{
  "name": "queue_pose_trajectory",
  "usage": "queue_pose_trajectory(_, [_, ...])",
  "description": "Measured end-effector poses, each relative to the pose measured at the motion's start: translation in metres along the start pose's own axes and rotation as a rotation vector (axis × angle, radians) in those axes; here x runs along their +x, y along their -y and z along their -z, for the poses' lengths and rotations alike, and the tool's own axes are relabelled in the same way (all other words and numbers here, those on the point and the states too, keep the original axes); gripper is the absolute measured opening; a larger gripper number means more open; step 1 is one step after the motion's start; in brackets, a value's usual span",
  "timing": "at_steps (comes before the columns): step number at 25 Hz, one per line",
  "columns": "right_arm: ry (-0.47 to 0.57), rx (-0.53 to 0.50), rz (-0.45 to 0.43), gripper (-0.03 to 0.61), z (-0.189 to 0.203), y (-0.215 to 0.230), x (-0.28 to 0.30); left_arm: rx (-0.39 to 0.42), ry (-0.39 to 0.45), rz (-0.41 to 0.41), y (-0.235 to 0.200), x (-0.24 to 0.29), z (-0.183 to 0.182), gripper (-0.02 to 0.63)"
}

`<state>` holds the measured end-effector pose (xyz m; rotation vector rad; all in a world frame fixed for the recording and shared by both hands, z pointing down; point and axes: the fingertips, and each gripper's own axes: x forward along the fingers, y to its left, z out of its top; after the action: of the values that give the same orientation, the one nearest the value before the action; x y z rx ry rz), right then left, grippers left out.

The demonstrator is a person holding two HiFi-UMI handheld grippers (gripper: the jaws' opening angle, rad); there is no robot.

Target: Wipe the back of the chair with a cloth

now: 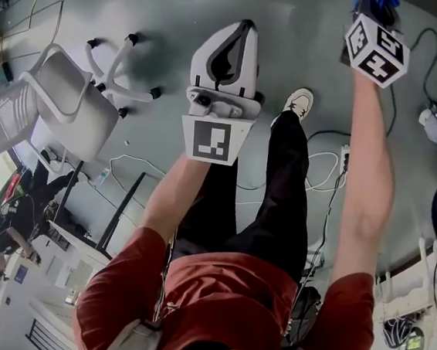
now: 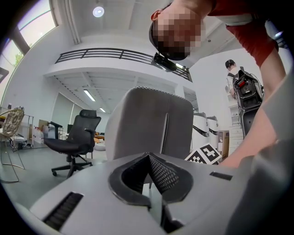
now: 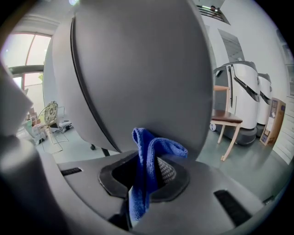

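Note:
The grey chair back [image 3: 138, 69] fills the right gripper view, very close in front of the jaws. My right gripper [image 3: 149, 158] is shut on a blue cloth [image 3: 146, 174], whose folded top edge rests against the chair back or just short of it. In the head view the right gripper [image 1: 373, 8] is held out at the top right, with the cloth [image 1: 383, 0] at the frame edge. The left gripper [image 2: 149, 158] is shut with nothing in it and points at the same chair back [image 2: 151, 121] from farther off. In the head view the left gripper [image 1: 225, 54] is held out at the middle.
A white swivel chair [image 1: 74, 105] stands at the left on the grey floor. Cables [image 1: 325, 162] run beside my legs. A black office chair [image 2: 76, 137], a wooden chair [image 3: 227, 121], white machines [image 3: 243, 98] and a person with a backpack [image 2: 241, 87] stand around.

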<state>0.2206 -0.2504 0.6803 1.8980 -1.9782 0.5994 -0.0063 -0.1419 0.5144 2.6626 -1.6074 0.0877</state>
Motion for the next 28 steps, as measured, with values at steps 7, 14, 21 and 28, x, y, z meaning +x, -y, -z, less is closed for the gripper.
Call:
queue_pose_trajectory(7, [-0.042, -0.047, -0.071, 0.056, -0.001, -0.068, 0.021, 0.003, 0.000, -0.051, -0.047, -0.020, -0.005, 0.014])
queue_pose_trajectory(14, [-0.059, -0.087, -0.142, 0.056, -0.004, -0.145, 0.037, 0.003, -0.017, -0.112, -0.102, -0.047, 0.000, 0.014])
queue_pose_trajectory(21, [-0.054, -0.121, -0.229, 0.056, -0.019, -0.234, 0.046, -0.008, -0.027, -0.161, -0.148, -0.073, 0.000, 0.014])
queue_pose_trajectory(28, [-0.087, -0.136, -0.247, 0.057, -0.014, -0.269, 0.054, -0.020, -0.035, -0.204, -0.179, -0.091, 0.003, 0.014])
